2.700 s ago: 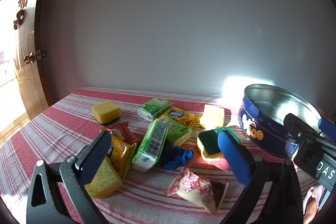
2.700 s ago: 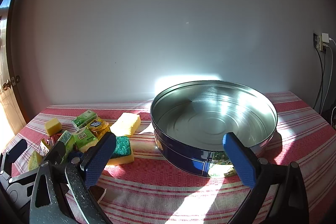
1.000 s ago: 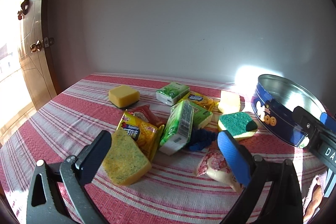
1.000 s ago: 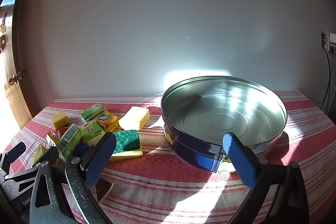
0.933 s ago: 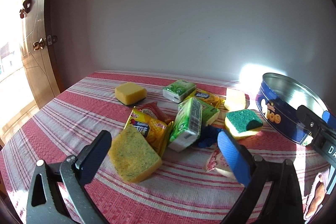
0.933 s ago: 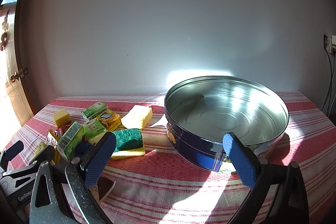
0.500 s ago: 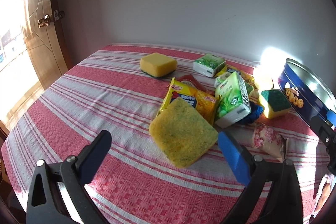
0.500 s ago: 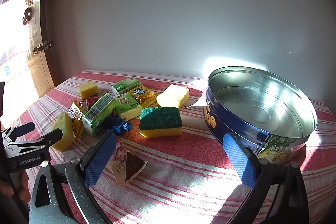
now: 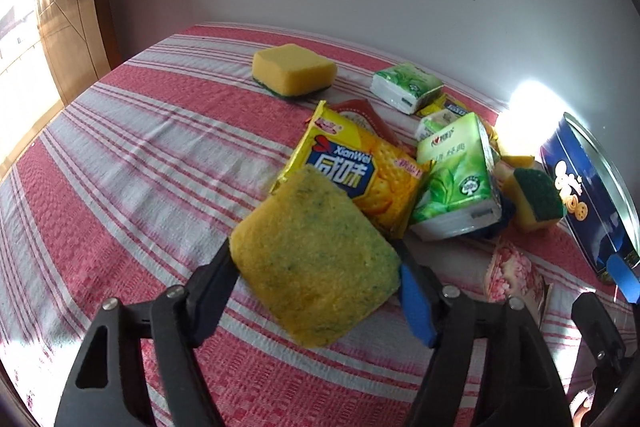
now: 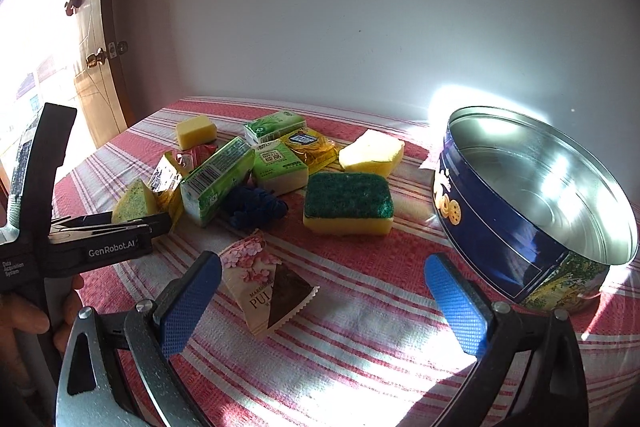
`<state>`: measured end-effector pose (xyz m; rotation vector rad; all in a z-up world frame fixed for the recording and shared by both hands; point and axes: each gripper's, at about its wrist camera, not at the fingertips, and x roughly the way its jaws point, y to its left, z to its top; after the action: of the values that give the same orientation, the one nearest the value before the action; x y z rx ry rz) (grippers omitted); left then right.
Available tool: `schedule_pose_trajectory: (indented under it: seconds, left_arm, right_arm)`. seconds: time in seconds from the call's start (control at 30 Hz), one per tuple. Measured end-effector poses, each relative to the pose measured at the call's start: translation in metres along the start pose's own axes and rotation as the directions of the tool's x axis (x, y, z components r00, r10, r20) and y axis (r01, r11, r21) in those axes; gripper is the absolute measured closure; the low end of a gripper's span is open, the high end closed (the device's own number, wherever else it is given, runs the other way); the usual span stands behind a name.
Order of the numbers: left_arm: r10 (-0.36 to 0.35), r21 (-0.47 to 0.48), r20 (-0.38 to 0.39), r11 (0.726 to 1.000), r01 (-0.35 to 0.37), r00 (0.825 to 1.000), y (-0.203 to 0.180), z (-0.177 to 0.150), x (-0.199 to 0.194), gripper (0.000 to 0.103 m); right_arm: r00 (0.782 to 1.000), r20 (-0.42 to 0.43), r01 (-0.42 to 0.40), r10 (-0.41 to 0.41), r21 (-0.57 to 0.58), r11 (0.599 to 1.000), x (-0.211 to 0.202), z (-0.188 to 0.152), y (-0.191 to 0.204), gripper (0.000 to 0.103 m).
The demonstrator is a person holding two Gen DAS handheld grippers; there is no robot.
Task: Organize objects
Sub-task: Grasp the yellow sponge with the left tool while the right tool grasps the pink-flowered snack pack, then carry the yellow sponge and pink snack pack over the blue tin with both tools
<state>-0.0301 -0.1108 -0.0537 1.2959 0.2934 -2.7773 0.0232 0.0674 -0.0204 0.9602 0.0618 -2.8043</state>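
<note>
My left gripper [image 9: 316,279] is shut on a yellow sponge with a worn greenish face [image 9: 316,255]; from the right wrist view the sponge [image 10: 134,203] sits between the left gripper's fingers [image 10: 132,223]. My right gripper [image 10: 320,291] is open and empty above the striped cloth, with a pink flowered packet [image 10: 266,279] just ahead of its left finger. A round blue tin [image 10: 516,223] stands empty at the right; its side also shows in the left wrist view [image 9: 580,203].
A pile lies mid-table: a yellow cracker packet [image 9: 356,175], green tissue packs [image 9: 456,179] [image 10: 218,183], a green-topped sponge [image 10: 348,203], yellow sponges [image 9: 294,73] [image 10: 372,153], a blue cloth wad [image 10: 256,207]. A wall runs behind; a door [image 10: 96,75] stands left.
My left gripper has moved forward and shut on the greenish-yellow sponge. My right gripper has swung left, so the tin now sits at its right.
</note>
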Motion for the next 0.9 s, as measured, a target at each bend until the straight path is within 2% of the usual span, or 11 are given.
schedule_pose_trajectory:
  seconds: [0.23, 0.43, 0.47, 0.5, 0.53, 0.57, 0.67, 0.8, 0.9]
  left_arm:
    - [-0.02, -0.024, 0.014, 1.0, 0.02, 1.0, 0.013, -0.004, -0.009, 0.036]
    - [0.033, -0.001, 0.056, 0.999, -0.033, 0.998, 0.016, -0.006, -0.021, 0.037]
    - [0.038, -0.002, 0.057, 0.999, -0.038, 0.998, 0.017, -0.005, -0.022, 0.037]
    - [0.045, -0.001, 0.059, 0.999, -0.045, 0.997, 0.018, -0.005, -0.022, 0.037]
    - [0.053, 0.001, 0.061, 0.999, -0.053, 0.997, 0.018, -0.006, -0.023, 0.037]
    - [0.062, 0.004, 0.063, 0.998, -0.062, 0.996, 0.018, -0.006, -0.024, 0.037]
    - [0.077, 0.009, 0.066, 0.997, -0.078, 0.995, 0.015, -0.007, -0.024, 0.037]
    - [0.098, 0.008, 0.08, 0.995, -0.099, 0.992, 0.01, -0.007, -0.029, 0.037]
    - [0.121, 0.023, 0.127, 0.992, -0.125, 0.984, 0.002, -0.005, -0.04, 0.037]
  right_arm:
    - [0.997, -0.062, -0.057, 0.053, -0.071, 0.996, 0.015, 0.003, 0.018, 0.001]
    - [0.988, -0.133, -0.092, 0.08, -0.09, 0.992, 0.034, 0.008, 0.027, 0.002]
    - [0.986, -0.143, -0.1, 0.086, -0.094, 0.991, 0.036, 0.008, 0.028, 0.006]
    - [0.984, -0.159, -0.098, 0.08, -0.103, 0.99, 0.04, 0.008, 0.03, 0.018]
    - [0.981, -0.181, -0.094, 0.072, -0.117, 0.989, 0.043, 0.007, 0.033, 0.025]
    - [0.975, -0.212, -0.098, 0.068, -0.132, 0.986, 0.048, 0.005, 0.035, 0.039]
    - [0.969, -0.232, -0.122, 0.09, -0.127, 0.984, 0.047, 0.003, 0.034, 0.056]
    - [0.971, -0.222, -0.126, 0.092, -0.145, 0.981, 0.039, 0.001, 0.034, 0.058]
    - [0.98, -0.169, -0.128, 0.103, -0.144, 0.981, 0.023, 0.008, 0.031, 0.058]
